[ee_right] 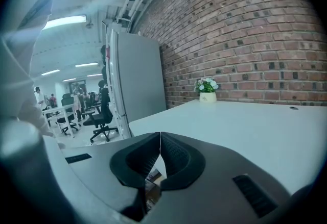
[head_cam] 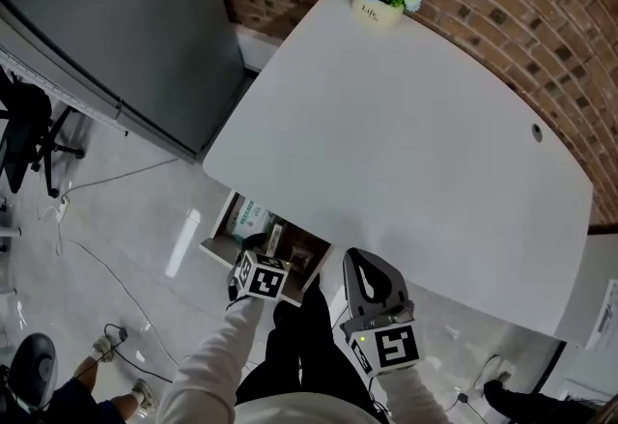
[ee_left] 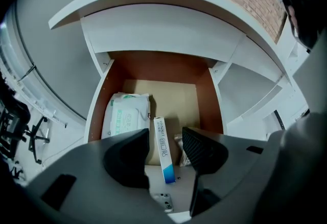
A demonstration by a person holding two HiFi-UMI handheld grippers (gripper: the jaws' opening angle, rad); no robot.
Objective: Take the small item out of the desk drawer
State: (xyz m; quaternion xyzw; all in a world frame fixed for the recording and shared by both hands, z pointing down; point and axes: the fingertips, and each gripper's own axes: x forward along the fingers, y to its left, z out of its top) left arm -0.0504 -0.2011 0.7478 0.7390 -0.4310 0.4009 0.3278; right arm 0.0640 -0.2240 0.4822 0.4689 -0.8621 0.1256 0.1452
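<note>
Left gripper (ee_left: 166,139) hangs over the open drawer (ee_left: 99,100), just under the front edge of the white desk (head_cam: 406,152). My job now, I think, is to go down and pick up the small thing. I take that to be the thin white and blue box (ee_left: 164,152). It lies near the front of the drawer, with its long side pointing away from me. A big soft pack of wipes (ee_left: 125,113) lies just beside it on the left. A little crinkly packet (ee_left: 180,150) sits on its other side, and I cannot tell what that is.

To do this well, I would come straight down so one jaw goes on each long side of the box. I would keep the jaws off the wipes and the packet, so I grab only the box. I would squeeze near its middle so it does not tip, and squeeze softly, since thin card can crush. Then I would lift straight up, clear of the drawer walls and the desk edge.

The left jaws are wide apart. The box shows in the gap between them, but neither pad touches it, so I hold nothing yet. My right gripper (ee_right: 160,139) is up by the desk top, jaws pressed together with nothing in them.
</note>
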